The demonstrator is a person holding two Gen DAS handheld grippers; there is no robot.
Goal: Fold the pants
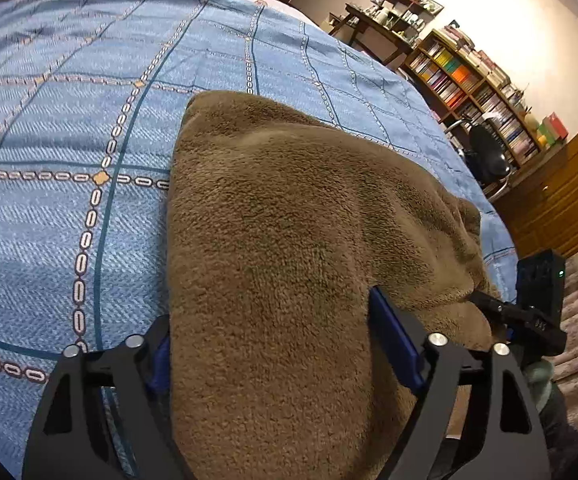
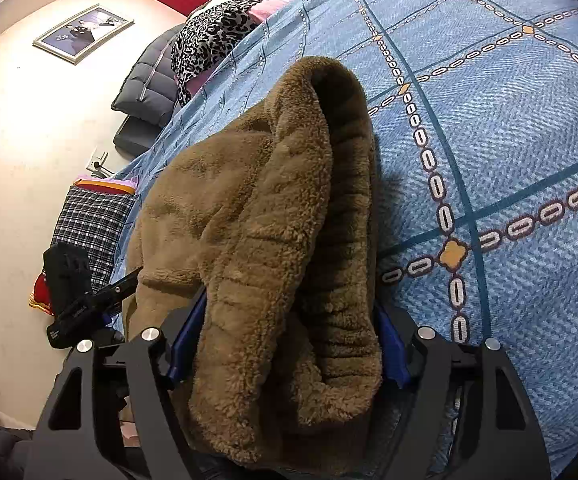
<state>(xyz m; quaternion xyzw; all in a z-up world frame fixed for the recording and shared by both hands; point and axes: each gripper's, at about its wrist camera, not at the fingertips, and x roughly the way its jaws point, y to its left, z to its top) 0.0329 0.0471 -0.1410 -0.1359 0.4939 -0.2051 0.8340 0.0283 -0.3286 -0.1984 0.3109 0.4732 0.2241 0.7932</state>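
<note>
Because the pants (image 1: pixel 289 240) are a thick brown fleece with a deep, fuzzy pile, they will likely handle as soft, limp and fairly bulky: light enough to lift, grippy, not slippery, but prone to sag and bunch wherever they go unsupported. They lie on the bed, over a blue bedspread (image 1: pixel 69 140) printed with a chain-link check, and both tools have a share of them. On the left gripper (image 1: pixel 285 344) the 2 blue-padded fingers (image 1: pixel 395 340) stand apart with a broad fold of fleece filling the gap, so they look clamped on the pants. On the right gripper (image 2: pixel 289 340) the fingers (image 2: pixel 393 344) likewise squeeze a thick bundle, where a ribbed, elastic-looking band (image 2: pixel 345 160) curls over in a rounded loop; that band may be the waist or a cuff, I cannot tell which. Its denser, gathered fabric seems the surest place to hold, since loose pile alone would stretch and slump. Edges and seams, pulled taut between the 2 holds, should give a cleaner crease.
</note>
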